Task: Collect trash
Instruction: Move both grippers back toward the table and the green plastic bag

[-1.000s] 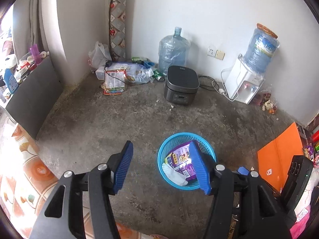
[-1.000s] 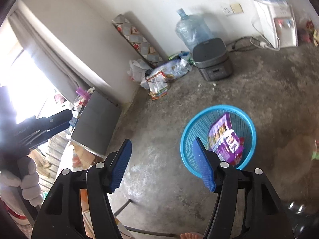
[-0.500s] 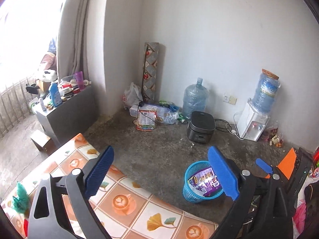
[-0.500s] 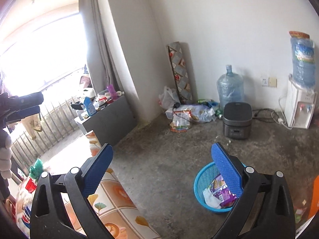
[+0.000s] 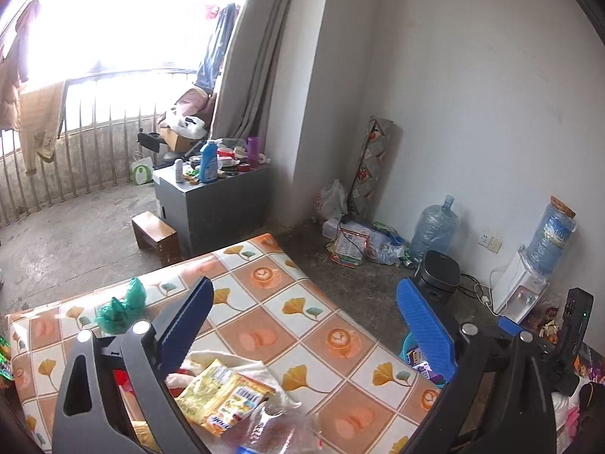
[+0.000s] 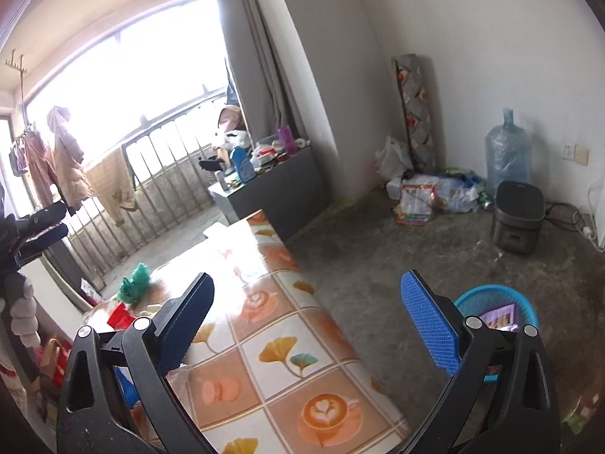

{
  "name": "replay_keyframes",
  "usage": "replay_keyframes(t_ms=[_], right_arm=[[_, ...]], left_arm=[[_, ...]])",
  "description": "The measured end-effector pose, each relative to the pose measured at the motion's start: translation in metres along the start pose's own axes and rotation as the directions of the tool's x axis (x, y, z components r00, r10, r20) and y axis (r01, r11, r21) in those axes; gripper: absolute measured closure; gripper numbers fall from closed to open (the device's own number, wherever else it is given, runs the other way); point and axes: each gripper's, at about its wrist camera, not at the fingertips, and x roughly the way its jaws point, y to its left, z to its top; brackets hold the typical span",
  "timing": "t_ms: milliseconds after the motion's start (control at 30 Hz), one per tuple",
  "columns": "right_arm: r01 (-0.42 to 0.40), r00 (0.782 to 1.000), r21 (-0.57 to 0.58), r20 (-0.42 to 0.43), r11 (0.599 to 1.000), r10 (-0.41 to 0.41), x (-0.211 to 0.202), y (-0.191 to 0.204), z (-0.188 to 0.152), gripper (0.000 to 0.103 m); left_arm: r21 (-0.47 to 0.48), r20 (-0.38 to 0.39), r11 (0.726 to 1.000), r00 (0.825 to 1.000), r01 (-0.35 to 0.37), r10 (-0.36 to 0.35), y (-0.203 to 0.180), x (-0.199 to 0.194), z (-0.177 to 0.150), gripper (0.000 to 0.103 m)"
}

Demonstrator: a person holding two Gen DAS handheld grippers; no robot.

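Note:
My left gripper (image 5: 302,325) is open and empty above a table with an orange patterned cloth (image 5: 264,302). Below it lie a yellow snack wrapper (image 5: 223,397), a white crumpled tissue (image 5: 261,372) and a clear plastic bottle (image 5: 280,435). A crumpled green bag (image 5: 121,308) lies at the table's far left; it also shows in the right wrist view (image 6: 134,283). My right gripper (image 6: 306,321) is open and empty above the same table (image 6: 287,363). The blue trash basket (image 6: 495,302) with purple wrappers stands on the floor at the right, partly hidden behind my right finger.
A dark rice cooker (image 6: 518,215), a water jug (image 6: 506,151) and a pile of bags (image 6: 427,189) stand by the far wall. A grey cabinet (image 5: 211,204) with bottles stands by the balcony. A water dispenser (image 5: 529,283) stands at the right.
Both grippers rose and swung left, from over the blue basket on the floor to over the table. The table trash has come into view. Both stay open.

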Motion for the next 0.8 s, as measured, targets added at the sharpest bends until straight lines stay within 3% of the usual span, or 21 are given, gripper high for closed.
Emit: replay_keyframes(t_ms=[133, 400, 633, 800], right_arm=[[-0.068, 0.996, 0.014, -0.063, 0.998, 0.069, 0.009, 0.02, -0.004, 0.008], [-0.191, 0.965, 0.02, -0.179, 0.981, 0.192, 0.043, 0.073, -0.001, 0.008], [-0.271, 0.922, 0.028, -0.28, 0.962, 0.268, 0.085, 0.12, 0.006, 0.008], [-0.33, 0.873, 0.053, -0.363, 0.942, 0.326, 0.114, 0.149, 0.0, 0.009]], left_arm=[[-0.06, 0.009, 0.995, 0.997, -0.076, 0.077, 0.041, -0.029, -0.013, 0.008], [-0.178, -0.002, 0.967, 0.982, -0.184, 0.187, 0.118, -0.061, -0.035, 0.008], [-0.234, -0.063, 0.955, 0.983, -0.183, 0.173, 0.17, -0.039, -0.039, 0.012], [-0.244, -0.135, 0.955, 0.981, -0.168, 0.138, 0.204, 0.003, -0.04, 0.029]])
